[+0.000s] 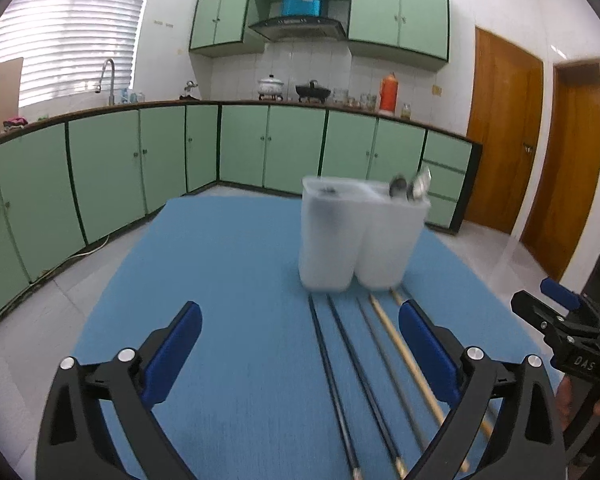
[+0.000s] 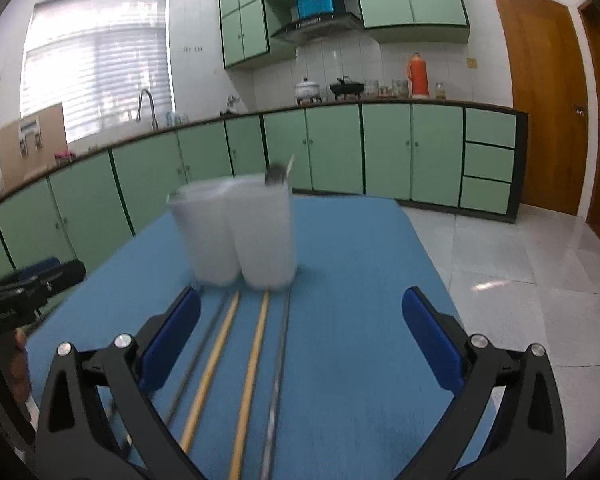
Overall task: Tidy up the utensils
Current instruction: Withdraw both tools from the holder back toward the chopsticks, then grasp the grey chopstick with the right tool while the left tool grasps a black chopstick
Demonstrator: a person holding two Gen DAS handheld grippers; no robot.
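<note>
A white two-compartment utensil holder (image 1: 356, 236) (image 2: 240, 236) stands on the blue table mat (image 1: 228, 280) (image 2: 348, 280). Spoon heads (image 1: 410, 188) (image 2: 277, 174) stick out of its right compartment. Several chopsticks lie side by side in front of it, dark ones (image 1: 340, 380) and wooden ones (image 1: 412, 364) (image 2: 252, 364). My left gripper (image 1: 300, 344) hovers open over the mat, nothing between its blue pads. My right gripper (image 2: 300, 336) is also open above the chopsticks, touching none. The right gripper (image 1: 556, 312) shows at the right edge of the left wrist view.
The mat's edges drop to a tiled floor (image 2: 520, 264) on the right and left. Green cabinets (image 1: 140, 168) with a counter run behind, carrying pots and an orange flask (image 1: 389, 92). Wooden doors (image 1: 500, 128) stand at the right.
</note>
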